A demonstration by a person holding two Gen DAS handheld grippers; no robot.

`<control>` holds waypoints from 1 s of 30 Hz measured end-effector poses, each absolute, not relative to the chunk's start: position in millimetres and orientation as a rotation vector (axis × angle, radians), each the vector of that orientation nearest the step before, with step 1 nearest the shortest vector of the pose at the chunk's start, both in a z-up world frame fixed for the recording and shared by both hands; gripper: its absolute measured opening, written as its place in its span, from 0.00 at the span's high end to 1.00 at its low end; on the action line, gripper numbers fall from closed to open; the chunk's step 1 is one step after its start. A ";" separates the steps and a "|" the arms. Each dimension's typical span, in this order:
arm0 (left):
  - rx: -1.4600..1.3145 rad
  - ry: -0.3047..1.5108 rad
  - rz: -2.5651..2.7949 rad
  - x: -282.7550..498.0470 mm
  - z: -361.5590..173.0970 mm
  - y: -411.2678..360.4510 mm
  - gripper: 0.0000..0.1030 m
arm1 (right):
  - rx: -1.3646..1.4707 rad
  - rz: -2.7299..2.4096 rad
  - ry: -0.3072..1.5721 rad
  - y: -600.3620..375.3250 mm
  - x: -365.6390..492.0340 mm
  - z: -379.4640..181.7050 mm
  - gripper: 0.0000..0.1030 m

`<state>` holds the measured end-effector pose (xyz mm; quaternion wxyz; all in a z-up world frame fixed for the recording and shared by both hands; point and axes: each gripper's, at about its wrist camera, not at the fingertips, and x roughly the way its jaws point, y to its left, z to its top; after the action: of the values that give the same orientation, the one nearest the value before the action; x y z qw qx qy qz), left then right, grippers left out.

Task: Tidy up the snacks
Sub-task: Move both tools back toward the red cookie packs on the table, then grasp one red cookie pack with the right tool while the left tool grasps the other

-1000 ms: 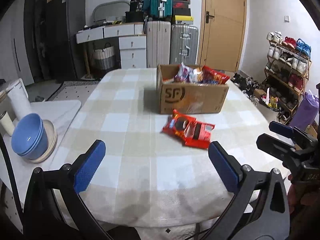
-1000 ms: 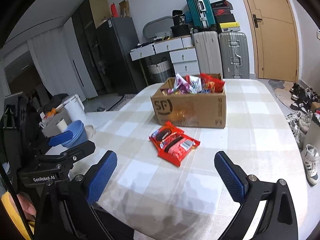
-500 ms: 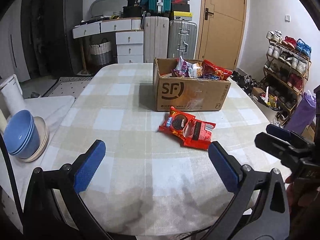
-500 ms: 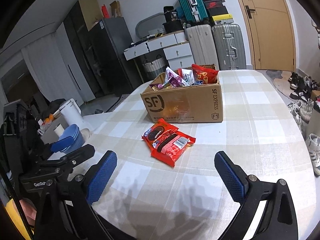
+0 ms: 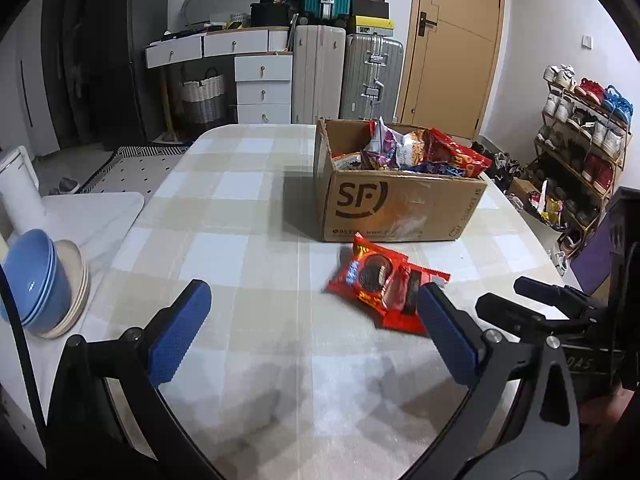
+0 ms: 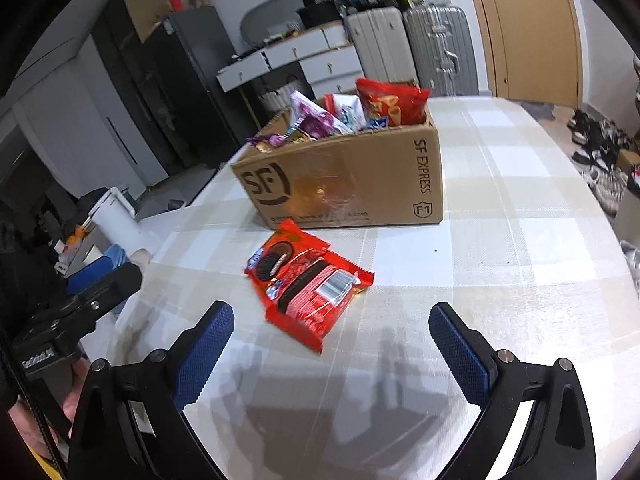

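Both my left gripper (image 5: 312, 330) and right gripper (image 6: 331, 350) gape empty; those red crinkly cookie packets (image 6: 306, 282) look light, slippery, so I'd pinch an edge seam.

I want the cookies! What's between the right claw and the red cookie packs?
Nothing: only bare checked tablecloth between the open right claw and red cookie packs, in the right wrist view.

Both grippers are hovering side by side, left gripper (image 5: 312, 330) and right gripper (image 6: 332, 354) each holding blue pads spread wide.
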<state>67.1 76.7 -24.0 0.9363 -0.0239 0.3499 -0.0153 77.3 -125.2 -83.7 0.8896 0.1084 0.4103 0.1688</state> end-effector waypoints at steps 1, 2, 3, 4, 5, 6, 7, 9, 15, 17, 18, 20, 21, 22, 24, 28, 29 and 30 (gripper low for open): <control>-0.047 0.714 -0.032 69.9 -24.0 76.6 0.00 | 0.225 0.342 0.863 -124.4 82.6 -85.7 0.03; -0.041 0.715 -0.031 76.7 -24.6 76.6 0.00 | 0.225 0.336 0.875 -123.3 89.2 -88.6 0.03; -0.037 0.715 -0.029 81.5 -24.6 76.7 0.00 | 0.227 0.331 0.890 -121.7 95.1 -91.3 0.03; -0.035 0.714 -0.030 89.7 -25.6 77.2 0.00 | 0.230 0.330 0.902 -120.3 99.7 -94.0 0.03; -0.036 0.716 -0.031 94.8 -26.4 78.0 0.00 | 0.233 0.331 0.911 -118.7 103.6 -96.4 0.03; -0.039 0.723 -0.033 102.7 -28.0 79.1 0.00 | 0.232 0.332 0.923 -116.1 108.6 -99.5 0.03; -0.042 0.727 -0.034 107.1 -28.7 80.5 0.00 | 0.223 0.329 0.936 -112.6 113.4 -103.0 0.03; -0.048 0.738 -0.035 120.3 -32.0 83.4 0.00 | 0.198 0.311 0.961 -107.1 122.1 -109.8 0.03; -0.042 0.758 -0.032 151.0 -43.4 88.0 0.00 | 0.168 0.306 1.002 -95.4 141.6 -124.1 0.03; -0.036 0.768 -0.038 156.4 -47.7 87.9 0.00 | 0.137 0.307 1.024 -88.0 146.3 -130.1 0.03; -0.031 0.778 -0.044 159.8 -50.4 87.3 0.00 | 0.131 0.313 1.035 -85.2 146.8 -132.8 0.03; -0.027 0.796 -0.054 162.0 -54.4 86.2 0.00 | 0.079 0.319 1.023 -76.5 146.5 -133.2 0.07; -0.031 0.803 -0.057 162.3 -56.2 86.4 0.00 | 0.050 0.316 1.020 -72.5 145.7 -133.5 0.14; -0.038 0.812 -0.059 163.2 -57.9 87.2 0.00 | 0.038 0.320 1.015 -70.8 145.3 -133.8 0.18; -0.041 0.830 -0.065 164.6 -61.7 87.4 0.00 | 0.014 0.351 1.003 -65.9 142.2 -132.1 0.32; -0.038 0.839 -0.053 161.5 -66.6 90.2 0.00 | 0.024 0.395 0.999 -65.4 136.0 -129.2 0.52; -0.039 0.843 -0.050 161.3 -67.3 91.5 0.00 | 0.030 0.404 1.001 -66.6 135.2 -128.3 0.53; -0.041 0.847 -0.046 160.9 -68.7 92.5 0.00 | 0.032 0.405 0.999 -67.4 134.3 -128.1 0.54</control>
<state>160.9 92.5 -68.7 0.9113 -0.0199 0.4107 -0.0222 134.3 -67.4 -128.1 0.8581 0.0154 0.4756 0.1928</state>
